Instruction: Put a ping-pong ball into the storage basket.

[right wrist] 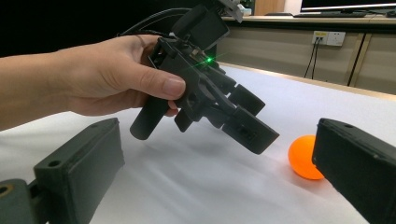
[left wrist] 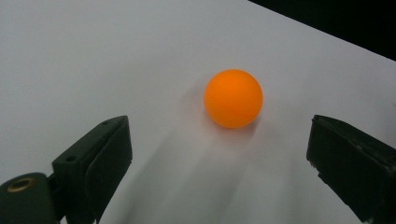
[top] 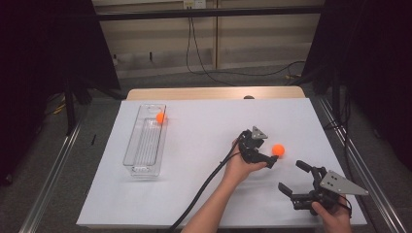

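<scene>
Orange ball [top: 278, 150] lies on the white sheet [top: 204, 145] covering the desk [top: 214, 92], right of centre, resting free on the surface. In the high view the left tongs [top: 270, 160] sit just beside the ball on its near-left side, angled down toward it. In the left gripper view the ball [left wrist: 233, 98] lies ahead of the two black jaws and slightly nearer the one at the right of that view; both jaws stand well apart, and neither touches the ball. The left hand [top: 241, 166] grips the body of the left tongs, with the cable trailing back along the forearm toward the bottom edge.

The right tongs [top: 290, 178] rest low near the front right corner of the sheet, held by the right hand [top: 333, 213], with the grey three-cornered plate on top. Their jaws are spread wide with nothing between them. In the right gripper view the ball [right wrist: 303, 156] appears just beside the jaw at the right, partly hidden by it, and the left tongs [right wrist: 254, 128] point down toward the ball.

A clear plastic bin [top: 145, 141] stands on the left part of the sheet, well apart from both tongs. A second orange ball [top: 160, 117] sits at its far end.
</scene>
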`<control>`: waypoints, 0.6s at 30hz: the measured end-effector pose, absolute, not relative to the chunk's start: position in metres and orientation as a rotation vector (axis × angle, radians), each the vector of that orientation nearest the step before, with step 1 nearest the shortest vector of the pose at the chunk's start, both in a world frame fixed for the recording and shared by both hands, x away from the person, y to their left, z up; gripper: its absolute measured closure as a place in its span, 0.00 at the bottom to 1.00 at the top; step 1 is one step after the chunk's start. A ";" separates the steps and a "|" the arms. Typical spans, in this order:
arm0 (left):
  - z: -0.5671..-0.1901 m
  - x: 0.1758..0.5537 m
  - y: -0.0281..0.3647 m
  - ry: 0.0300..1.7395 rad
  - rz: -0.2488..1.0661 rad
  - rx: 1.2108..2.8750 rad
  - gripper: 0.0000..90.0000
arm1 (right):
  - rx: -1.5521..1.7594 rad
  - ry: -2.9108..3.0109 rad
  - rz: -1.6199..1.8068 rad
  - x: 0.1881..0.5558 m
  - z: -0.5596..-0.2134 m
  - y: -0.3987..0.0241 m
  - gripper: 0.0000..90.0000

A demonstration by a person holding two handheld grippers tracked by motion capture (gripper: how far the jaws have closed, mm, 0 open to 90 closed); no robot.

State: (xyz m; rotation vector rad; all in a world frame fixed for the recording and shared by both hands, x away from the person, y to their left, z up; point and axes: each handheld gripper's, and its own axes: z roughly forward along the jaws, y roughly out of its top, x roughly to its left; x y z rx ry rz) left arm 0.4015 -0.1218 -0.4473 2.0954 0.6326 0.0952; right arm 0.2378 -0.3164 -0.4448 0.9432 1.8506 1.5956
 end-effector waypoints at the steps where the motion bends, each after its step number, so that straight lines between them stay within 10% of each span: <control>1: -0.447 0.402 -0.123 0.637 0.096 2.096 0.08 | 0.943 1.850 1.596 0.238 -0.445 -0.316 0.02; 18: -0.451 0.403 -0.133 0.639 0.082 2.104 0.08 | 0.943 1.851 1.593 0.238 -0.445 -0.317 0.02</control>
